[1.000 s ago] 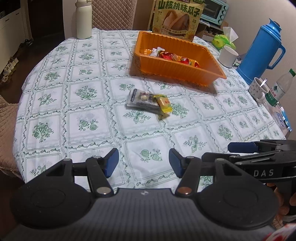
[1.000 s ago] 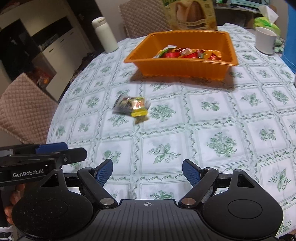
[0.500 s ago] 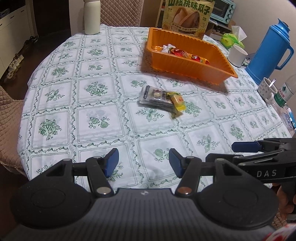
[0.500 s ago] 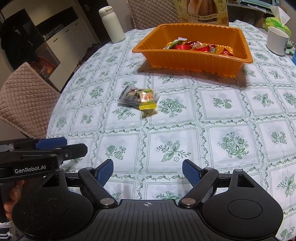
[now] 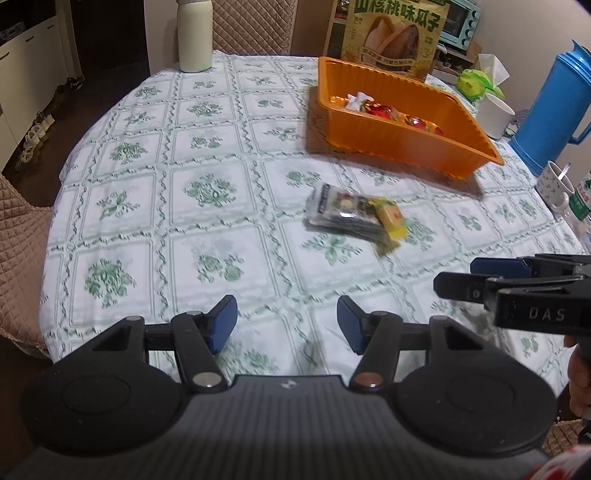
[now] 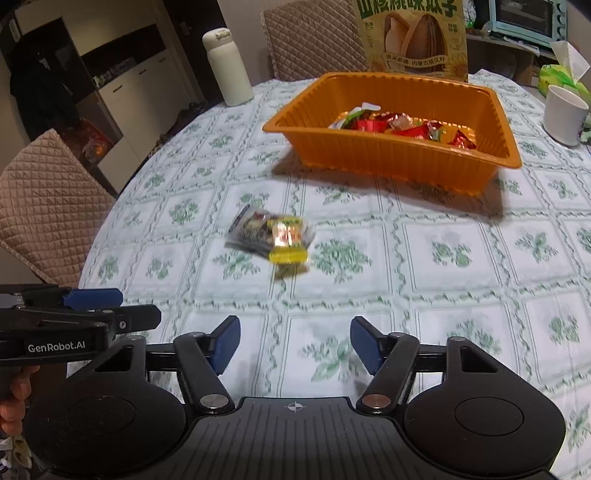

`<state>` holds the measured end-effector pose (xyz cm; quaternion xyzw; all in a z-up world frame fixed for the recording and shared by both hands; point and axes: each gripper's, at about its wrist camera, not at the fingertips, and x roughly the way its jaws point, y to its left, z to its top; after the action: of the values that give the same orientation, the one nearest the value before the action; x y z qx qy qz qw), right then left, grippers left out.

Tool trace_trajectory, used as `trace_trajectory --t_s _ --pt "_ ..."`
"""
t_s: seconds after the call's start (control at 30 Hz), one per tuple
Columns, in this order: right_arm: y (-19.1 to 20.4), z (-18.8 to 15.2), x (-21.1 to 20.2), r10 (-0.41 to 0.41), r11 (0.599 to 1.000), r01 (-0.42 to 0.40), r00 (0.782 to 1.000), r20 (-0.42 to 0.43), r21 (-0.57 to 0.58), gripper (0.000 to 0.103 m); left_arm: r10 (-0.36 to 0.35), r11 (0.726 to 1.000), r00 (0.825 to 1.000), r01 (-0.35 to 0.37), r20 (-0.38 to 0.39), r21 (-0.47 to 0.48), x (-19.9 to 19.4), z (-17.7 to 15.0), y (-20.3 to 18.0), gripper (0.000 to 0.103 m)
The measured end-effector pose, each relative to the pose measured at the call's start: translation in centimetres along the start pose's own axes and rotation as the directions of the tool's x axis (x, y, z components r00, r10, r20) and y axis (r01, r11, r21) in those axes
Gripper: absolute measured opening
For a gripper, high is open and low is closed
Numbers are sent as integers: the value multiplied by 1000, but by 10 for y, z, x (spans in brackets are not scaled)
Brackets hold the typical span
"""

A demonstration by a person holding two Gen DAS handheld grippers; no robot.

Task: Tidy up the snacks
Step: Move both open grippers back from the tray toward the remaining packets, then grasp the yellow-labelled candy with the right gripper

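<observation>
Both grippers nearer the two loose wrapped snack packets (image 5: 354,218); right gripper (image 6: 295,343) jaws just narrowed, left gripper (image 5: 284,321) spread, both empty. Approach step; next: pinch packets, carry to orange plastic tray (image 5: 476,133).

On the table (image 5: 155,206), two snack packets (image 5: 352,218) are laid touching each other, in front of the tray (image 5: 402,144), which holds wrapped sweets (image 6: 406,127). Behind the tray a box (image 5: 395,35) is stood; a bottle (image 5: 194,35) is set at the far left edge.
</observation>
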<state>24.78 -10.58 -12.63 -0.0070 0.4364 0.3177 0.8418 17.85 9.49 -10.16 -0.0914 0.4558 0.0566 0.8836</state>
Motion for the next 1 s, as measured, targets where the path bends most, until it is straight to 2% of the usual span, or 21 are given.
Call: trace_trajectory --t_s 0.13,0.37,0.67,0.73,0.8,0.93,1.0 --pt "0 12 9 7 1000 -6 1000 25 -10 53 7 1000 1000 -7 10 2 6 9 6 56" --pt "-6 36 31 26 1000 -26 998 57 0 49 -10 999 1000 8 23 50 19 21 10 56" --pt "-8 50 58 55 998 -56 998 40 19 41 -38 989 999 35 17 142 33 33 7 56" --pt "-8 49 61 62 998 -63 997 35 25 33 -48 987 999 46 12 157 37 36 6 56" --pt "-9 48 63 68 997 -69 997 29 30 24 -56 982 998 54 8 179 40 38 3 56" --pt "-13 46 60 78 995 -80 996 48 53 22 -71 967 997 69 2 245 48 42 -6 57" --pt "-18 45 54 70 995 -75 996 61 72 22 -78 955 997 75 1 287 53 44 -13 61"
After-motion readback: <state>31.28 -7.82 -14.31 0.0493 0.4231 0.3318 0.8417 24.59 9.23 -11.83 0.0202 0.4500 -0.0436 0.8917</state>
